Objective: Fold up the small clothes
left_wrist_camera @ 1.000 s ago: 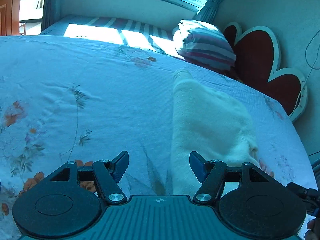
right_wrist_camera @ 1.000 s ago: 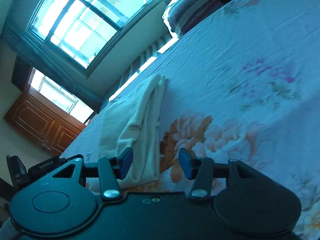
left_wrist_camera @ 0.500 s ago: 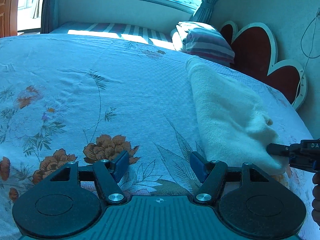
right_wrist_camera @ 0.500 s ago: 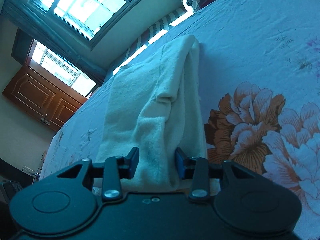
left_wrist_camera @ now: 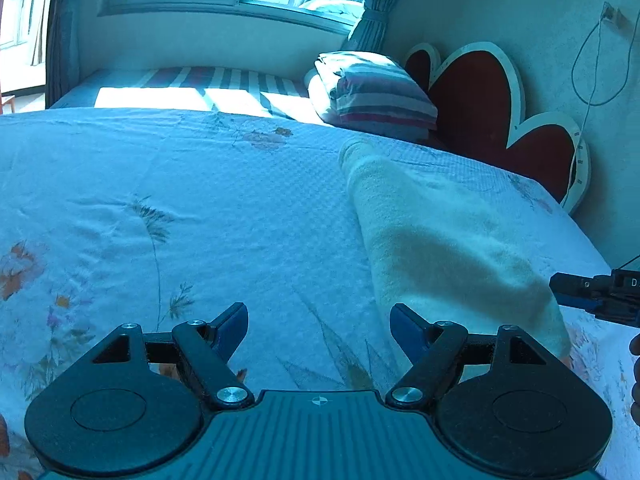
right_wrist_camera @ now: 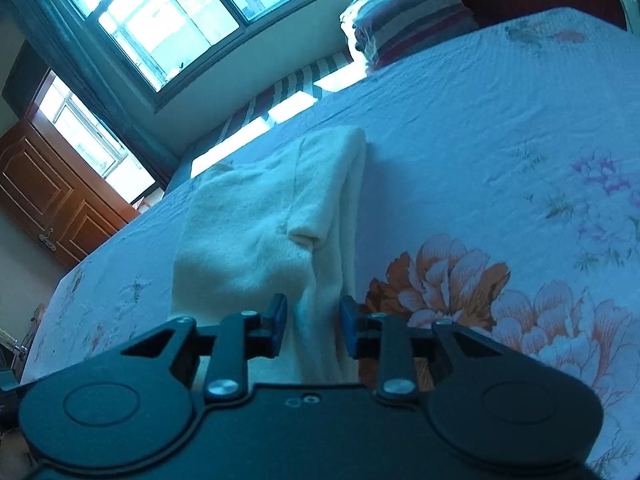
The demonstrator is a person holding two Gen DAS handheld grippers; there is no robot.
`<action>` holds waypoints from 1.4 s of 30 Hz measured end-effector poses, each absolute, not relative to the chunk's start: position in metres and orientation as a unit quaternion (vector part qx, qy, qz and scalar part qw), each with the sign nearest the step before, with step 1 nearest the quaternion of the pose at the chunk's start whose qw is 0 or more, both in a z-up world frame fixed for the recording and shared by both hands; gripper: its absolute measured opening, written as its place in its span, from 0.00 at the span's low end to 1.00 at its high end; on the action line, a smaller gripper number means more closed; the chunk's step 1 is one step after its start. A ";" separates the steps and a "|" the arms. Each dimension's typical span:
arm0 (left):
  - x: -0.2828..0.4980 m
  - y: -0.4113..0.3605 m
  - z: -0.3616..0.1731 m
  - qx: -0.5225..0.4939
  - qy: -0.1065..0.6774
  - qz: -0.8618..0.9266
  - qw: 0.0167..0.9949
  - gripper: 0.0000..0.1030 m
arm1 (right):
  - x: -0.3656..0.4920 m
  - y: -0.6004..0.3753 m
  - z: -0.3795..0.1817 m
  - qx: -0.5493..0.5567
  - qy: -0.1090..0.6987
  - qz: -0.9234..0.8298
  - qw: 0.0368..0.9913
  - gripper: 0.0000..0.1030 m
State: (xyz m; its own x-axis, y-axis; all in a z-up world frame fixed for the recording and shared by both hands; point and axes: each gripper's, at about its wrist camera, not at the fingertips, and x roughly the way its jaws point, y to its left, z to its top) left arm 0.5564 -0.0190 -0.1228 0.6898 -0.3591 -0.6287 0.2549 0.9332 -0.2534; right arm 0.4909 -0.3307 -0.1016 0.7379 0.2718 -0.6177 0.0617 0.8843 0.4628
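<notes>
Right claw (right_wrist_camera: pixel 313 326) sits narrowed around the cloth (right_wrist_camera: pixel 272 216) edge between its pads, left claw (left_wrist_camera: pixel 319 326) wide and empty; I fear only the top layer lifts.

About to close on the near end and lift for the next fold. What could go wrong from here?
1. The right gripper has its jaws around only the narrow folded strip of the cream garment, so lifting may peel that layer and undo the fold.
2. The left gripper is open over bare bedsheet beside the garment; closing there would likely pinch sheet, not cloth.
</notes>
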 end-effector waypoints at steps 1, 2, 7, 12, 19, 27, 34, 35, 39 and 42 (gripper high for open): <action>0.565 -0.025 -0.119 -0.072 0.353 -0.175 0.916 0.75 | 0.497 -0.332 -0.096 0.233 0.343 0.057 0.908 0.26; 0.573 -0.032 -0.116 -0.069 0.349 -0.181 0.917 0.75 | 0.503 -0.333 -0.092 0.228 0.338 0.057 0.911 0.25; 0.620 -0.068 -0.127 -0.035 0.372 -0.197 0.906 0.75 | 0.544 -0.303 -0.091 0.100 0.336 0.085 0.933 0.19; 0.633 -0.076 -0.120 -0.002 0.372 -0.199 0.907 0.81 | 0.560 -0.300 -0.108 0.032 0.373 0.059 0.925 0.22; 0.683 -0.085 -0.124 -0.011 0.378 -0.183 0.908 0.81 | 0.577 -0.297 -0.096 0.011 0.333 0.074 0.940 0.22; 0.734 -0.099 -0.114 -0.017 0.373 -0.159 0.914 0.85 | 0.612 -0.312 -0.091 0.029 0.330 0.059 0.942 0.26; 0.727 -0.102 -0.111 -0.006 0.367 -0.146 0.919 0.85 | 0.645 -0.319 -0.106 0.031 0.382 0.049 0.922 0.27; 0.714 -0.098 -0.107 -0.002 0.359 -0.153 0.921 0.85 | 0.634 -0.320 -0.100 0.035 0.369 0.051 0.927 0.28; 0.650 -0.075 -0.110 -0.010 0.362 -0.173 0.916 0.85 | 0.578 -0.323 -0.086 0.047 0.346 0.075 0.934 0.29; 0.608 -0.062 -0.126 0.004 0.383 -0.174 0.907 0.85 | 0.537 -0.316 -0.090 0.060 0.356 0.093 0.928 0.29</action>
